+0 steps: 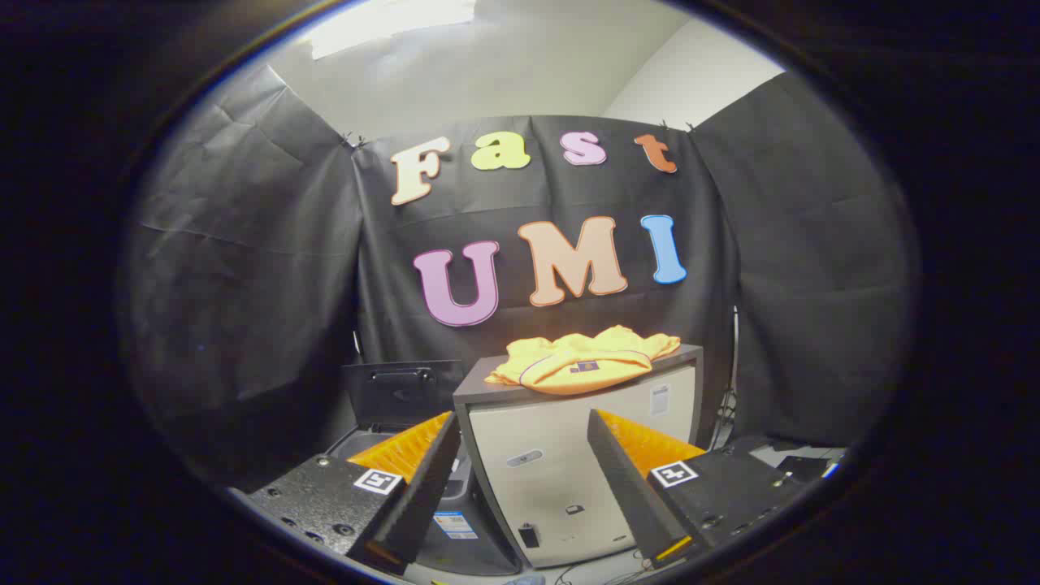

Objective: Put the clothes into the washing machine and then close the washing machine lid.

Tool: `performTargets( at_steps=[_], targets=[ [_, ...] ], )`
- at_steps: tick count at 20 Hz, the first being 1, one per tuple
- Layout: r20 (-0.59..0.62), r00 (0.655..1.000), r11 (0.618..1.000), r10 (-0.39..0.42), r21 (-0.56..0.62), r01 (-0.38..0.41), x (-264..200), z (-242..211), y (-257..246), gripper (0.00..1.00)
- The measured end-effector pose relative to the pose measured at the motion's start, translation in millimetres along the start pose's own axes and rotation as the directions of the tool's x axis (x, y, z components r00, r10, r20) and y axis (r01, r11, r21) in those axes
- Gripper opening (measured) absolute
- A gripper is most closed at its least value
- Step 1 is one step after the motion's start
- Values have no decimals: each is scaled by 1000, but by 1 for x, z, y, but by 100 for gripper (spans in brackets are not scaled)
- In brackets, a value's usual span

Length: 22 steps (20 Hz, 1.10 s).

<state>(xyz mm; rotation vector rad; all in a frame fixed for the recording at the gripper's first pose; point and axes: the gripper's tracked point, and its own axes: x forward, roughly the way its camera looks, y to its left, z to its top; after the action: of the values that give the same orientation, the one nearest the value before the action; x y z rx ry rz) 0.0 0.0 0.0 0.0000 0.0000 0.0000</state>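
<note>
The clothes (581, 360) are bright yellow, with a thin dark stripe and a small dark patch on them. They lie on a small cabinet (569, 471) that is cream white with a dark grey top. To the left, the washing machine (422, 487) is dark grey, and its open lid (402, 390) is black. The booth wall (244, 284) behind is black cloth. The far room wall (528, 57) is white.

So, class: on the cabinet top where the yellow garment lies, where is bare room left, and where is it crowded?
The yellow garment covers most of the cabinet top. Bare room: the strip along its front edge and the near left corner. The fingers are open, short of the cabinet. Left of it, the washing machine stands lid up.
</note>
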Motion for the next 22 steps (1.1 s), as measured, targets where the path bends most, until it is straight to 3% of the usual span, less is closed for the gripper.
performTargets(
  at_steps=[15, 22],
  targets=[
    [13, 1000, 1000, -23, -5, 24, 11, -4, -6, 96],
    [14, 996, 996, -83, -37, 84, 44, 24, -31, 96]
  ],
)
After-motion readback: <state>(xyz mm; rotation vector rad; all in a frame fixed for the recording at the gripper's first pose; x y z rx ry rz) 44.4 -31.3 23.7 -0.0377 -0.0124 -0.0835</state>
